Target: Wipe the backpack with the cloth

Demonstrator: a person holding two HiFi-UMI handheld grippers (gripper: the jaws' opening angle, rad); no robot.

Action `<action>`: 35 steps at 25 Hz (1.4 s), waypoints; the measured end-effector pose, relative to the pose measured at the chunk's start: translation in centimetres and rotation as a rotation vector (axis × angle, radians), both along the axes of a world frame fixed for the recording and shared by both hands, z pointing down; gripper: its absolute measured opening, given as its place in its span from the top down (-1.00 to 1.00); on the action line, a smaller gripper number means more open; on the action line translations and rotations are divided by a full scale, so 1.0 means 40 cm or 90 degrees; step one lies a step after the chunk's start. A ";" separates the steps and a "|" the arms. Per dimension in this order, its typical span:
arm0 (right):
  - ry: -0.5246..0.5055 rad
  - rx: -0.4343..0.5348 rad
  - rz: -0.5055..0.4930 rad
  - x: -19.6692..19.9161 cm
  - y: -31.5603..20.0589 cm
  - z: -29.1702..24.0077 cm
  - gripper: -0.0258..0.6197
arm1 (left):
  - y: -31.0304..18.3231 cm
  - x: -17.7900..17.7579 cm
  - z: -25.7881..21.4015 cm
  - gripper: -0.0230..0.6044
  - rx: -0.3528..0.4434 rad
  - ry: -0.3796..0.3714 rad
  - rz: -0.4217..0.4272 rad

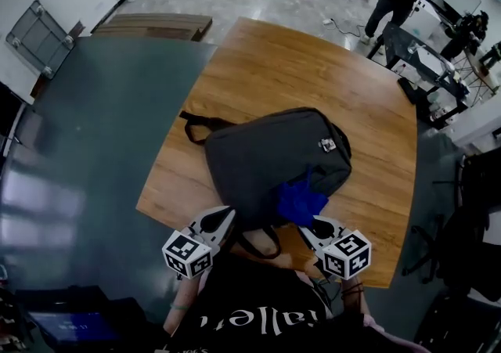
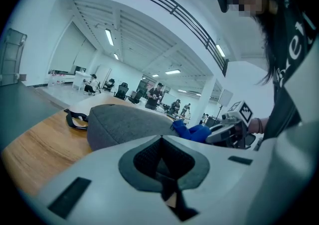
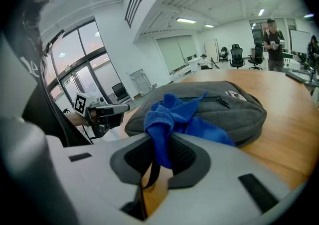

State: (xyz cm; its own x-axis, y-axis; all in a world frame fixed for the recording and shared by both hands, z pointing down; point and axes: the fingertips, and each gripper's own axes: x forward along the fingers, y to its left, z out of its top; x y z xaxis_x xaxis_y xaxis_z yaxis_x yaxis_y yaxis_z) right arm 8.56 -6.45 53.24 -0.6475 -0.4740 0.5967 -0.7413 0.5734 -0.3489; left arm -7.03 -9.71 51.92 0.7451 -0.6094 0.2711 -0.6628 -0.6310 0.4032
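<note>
Your right gripper [image 3: 160, 145] pinched blue cloth [image 1: 300, 199] lying on grey backpack [image 1: 262, 149]; your left gripper [image 1: 225, 218] jaws pressed together beside it.

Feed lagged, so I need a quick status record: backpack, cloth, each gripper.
backpack: grey, lying flat on the wooden table
cloth: blue, bunched on the backpack's near end
right gripper: shut on cloth
left gripper: jaws together at the backpack's near edge; unclear whether it pinches anything
</note>
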 end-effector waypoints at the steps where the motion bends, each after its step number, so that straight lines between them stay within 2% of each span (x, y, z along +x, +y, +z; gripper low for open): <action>1: 0.002 -0.005 0.003 0.006 0.006 0.003 0.75 | -0.001 0.002 -0.001 0.93 0.000 0.000 0.000; 3: 0.005 -0.001 0.005 0.016 0.001 -0.009 0.75 | -0.005 0.004 -0.001 0.93 0.001 0.001 0.000; 6: 0.003 0.037 0.006 0.034 -0.052 -0.070 0.75 | -0.011 0.002 0.002 0.93 0.001 0.001 -0.002; 11: 0.019 0.141 -0.005 0.064 -0.216 -0.201 0.75 | -0.017 0.001 -0.001 0.93 0.002 0.003 -0.002; 14: 0.049 0.169 -0.012 0.077 -0.332 -0.239 0.75 | -0.018 0.002 -0.009 0.93 0.003 0.005 -0.005; 21: 0.093 0.187 -0.012 0.047 -0.616 -0.218 0.75 | -0.036 -0.012 -0.005 0.93 0.008 0.007 -0.010; 26: 0.110 0.163 -0.018 -0.009 -0.758 -0.154 0.75 | -0.026 -0.023 0.001 0.93 0.000 0.004 -0.018; 30: 0.173 0.127 -0.046 -0.037 -0.786 -0.059 0.75 | -0.023 -0.034 0.006 0.93 0.000 0.003 -0.027; 35: 0.153 0.107 -0.049 -0.029 -0.729 -0.036 0.75 | -0.023 -0.056 -0.003 0.93 0.003 0.006 -0.041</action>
State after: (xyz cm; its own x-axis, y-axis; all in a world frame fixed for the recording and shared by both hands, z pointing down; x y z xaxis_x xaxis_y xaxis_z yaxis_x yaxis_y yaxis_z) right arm 7.41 -35.60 51.79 -0.5353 -0.5338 0.6546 -0.7429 0.6663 -0.0642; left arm -9.27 -10.63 51.79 0.7068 -0.6575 0.2609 -0.6981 -0.5888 0.4074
